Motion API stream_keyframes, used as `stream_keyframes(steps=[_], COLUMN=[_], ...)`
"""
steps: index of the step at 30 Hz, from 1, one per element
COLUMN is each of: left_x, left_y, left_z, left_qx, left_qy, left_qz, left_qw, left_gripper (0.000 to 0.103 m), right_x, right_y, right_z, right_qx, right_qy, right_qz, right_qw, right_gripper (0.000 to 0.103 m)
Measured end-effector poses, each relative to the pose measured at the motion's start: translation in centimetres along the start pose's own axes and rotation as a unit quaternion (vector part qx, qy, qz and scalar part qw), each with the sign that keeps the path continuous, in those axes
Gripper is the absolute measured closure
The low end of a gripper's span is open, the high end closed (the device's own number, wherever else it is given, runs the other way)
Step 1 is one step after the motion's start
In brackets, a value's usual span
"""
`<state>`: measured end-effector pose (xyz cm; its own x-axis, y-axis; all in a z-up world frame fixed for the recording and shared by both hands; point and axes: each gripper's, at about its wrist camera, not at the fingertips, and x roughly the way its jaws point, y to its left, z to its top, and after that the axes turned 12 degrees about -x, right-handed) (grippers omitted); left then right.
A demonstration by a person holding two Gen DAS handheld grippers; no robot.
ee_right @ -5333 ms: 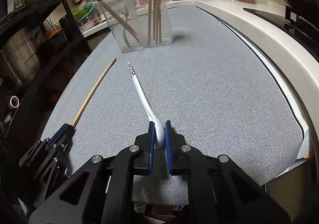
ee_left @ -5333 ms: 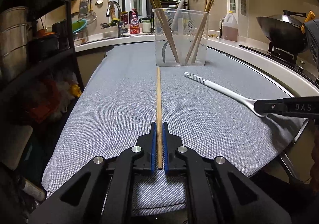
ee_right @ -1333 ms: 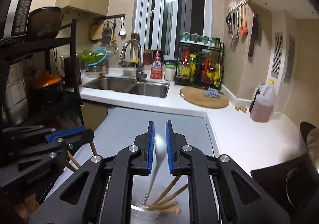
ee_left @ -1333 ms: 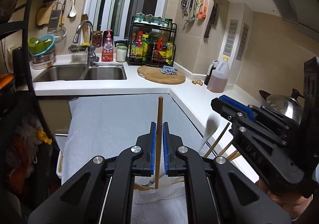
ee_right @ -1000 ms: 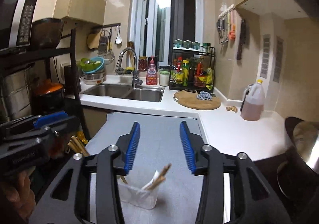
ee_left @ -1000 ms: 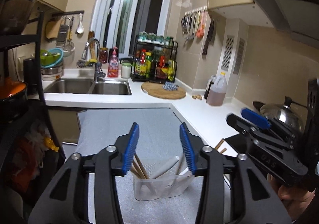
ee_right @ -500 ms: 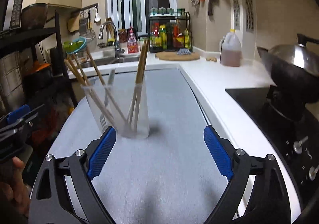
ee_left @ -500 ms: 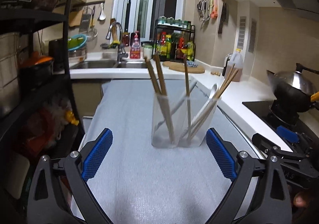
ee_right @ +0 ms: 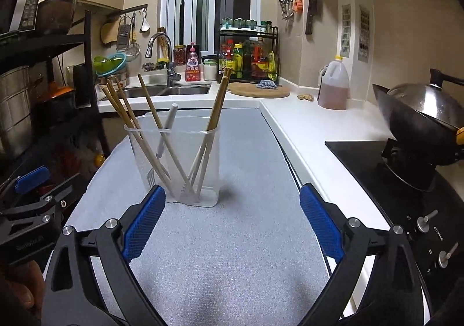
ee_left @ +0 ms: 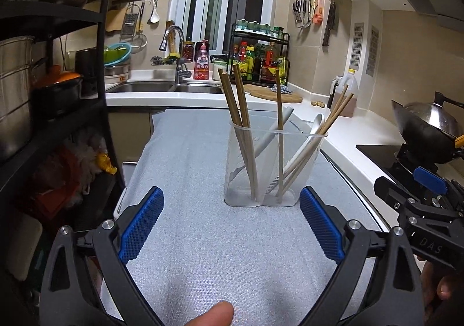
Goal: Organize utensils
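A clear plastic holder [ee_left: 261,169] stands upright on the grey mat [ee_left: 232,262]. In it lean several wooden chopsticks [ee_left: 242,123], a white spoon [ee_left: 307,140] and a fork [ee_right: 150,176]. My left gripper [ee_left: 230,191] is open just short of the holder, nothing between its blue pads [ee_left: 139,227]. My right gripper [ee_right: 232,189] is also near the holder [ee_right: 174,163], its jaws still opening with nothing between them. Each gripper shows at the edge of the other's view: the right gripper [ee_left: 420,198], the left gripper [ee_right: 32,195].
A wok [ee_right: 420,111] sits on the black stove [ee_right: 406,195] at the right. A black rack [ee_left: 58,94] with pots stands left of the mat. Behind are the sink [ee_left: 162,88], a spice rack [ee_right: 249,50] and an oil jug [ee_right: 333,85]. A thumb tip [ee_left: 214,311] shows at the bottom edge.
Both grippers let go of the chopstick and the white spoon into the holder, opened wide, and dropped low and back from above it. Both utensils now stand in the holder.
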<state>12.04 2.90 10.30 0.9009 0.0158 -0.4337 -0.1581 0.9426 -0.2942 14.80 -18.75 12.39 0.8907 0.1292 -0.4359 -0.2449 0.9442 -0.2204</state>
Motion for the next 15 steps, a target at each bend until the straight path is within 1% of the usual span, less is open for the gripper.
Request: stream_keyframes(steps=[7,15], left_x=[0.48,0.32], left_y=[0.33,0.24], left_z=[-0.38,-0.46], left_qx=[-0.008,-0.010], left_qy=[0.011,0.008], left_qz=[-0.002,-0.002], left_qw=[0.9999,0.9999], left_gripper=[0.011,0.011], right_x=[0.03,0.02], right_y=[0.09,0.12], right_z=[0.17,0.20], right_qx=[-0.002,-0.005], right_qy=[0.001,0.001], right_qz=[-0.003,-0.004], right_qw=[1.000,1.000], right_gripper=[0.010,0.010])
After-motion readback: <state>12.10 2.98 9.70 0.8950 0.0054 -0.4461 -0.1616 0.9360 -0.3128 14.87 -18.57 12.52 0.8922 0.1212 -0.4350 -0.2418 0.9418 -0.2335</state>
